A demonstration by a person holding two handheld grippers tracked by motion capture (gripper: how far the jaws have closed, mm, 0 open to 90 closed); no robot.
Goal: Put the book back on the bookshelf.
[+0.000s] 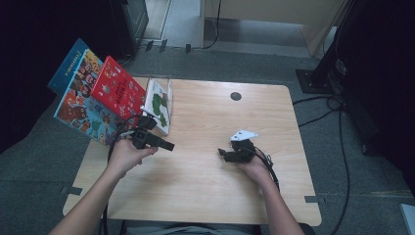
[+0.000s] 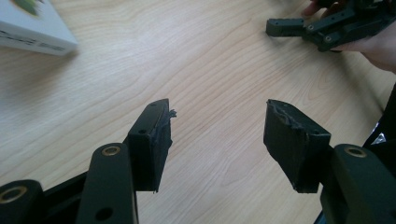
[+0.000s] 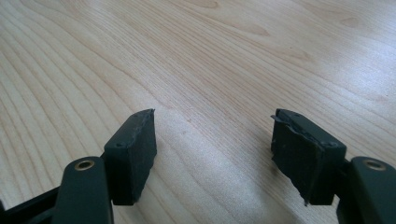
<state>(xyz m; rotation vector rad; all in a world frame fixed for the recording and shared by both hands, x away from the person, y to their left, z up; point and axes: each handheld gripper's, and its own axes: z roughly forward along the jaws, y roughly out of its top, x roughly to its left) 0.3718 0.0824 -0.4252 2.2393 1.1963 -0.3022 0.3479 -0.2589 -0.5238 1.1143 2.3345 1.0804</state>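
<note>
The left gripper [image 2: 217, 121] has its jaws spread wide with nothing between them, only bare wood of the table [image 2: 201, 56] showing in the gap; the frayed black pads [image 2: 156, 140] touch nothing. The right gripper [image 3: 212, 135] stands just as wide and just as empty, resting low over the wood. In the high view the left gripper [image 1: 164, 145] points toward three o'clock, and the nearest thing to it is the white book [image 1: 159, 105] with a green picture on its cover, lying just beyond it at about twelve o'clock, near the table's far left edge. Its long axis runs roughly from six to twelve o'clock, a little tilted. In the left gripper view a corner of the white book [image 2: 35, 32] lies at about ten o'clock from the jaws, well apart. The left hand [image 1: 128, 155] is clearly the nearer one; the right hand [image 1: 254, 166] sits mid-table, at about four o'clock from the book. Beyond, at ten o'clock, a red book [image 1: 117, 88] and a blue book [image 1: 80, 105] with cartoon figures lean past the table edge; their print is too small to read, and no brand can be made out.
</note>
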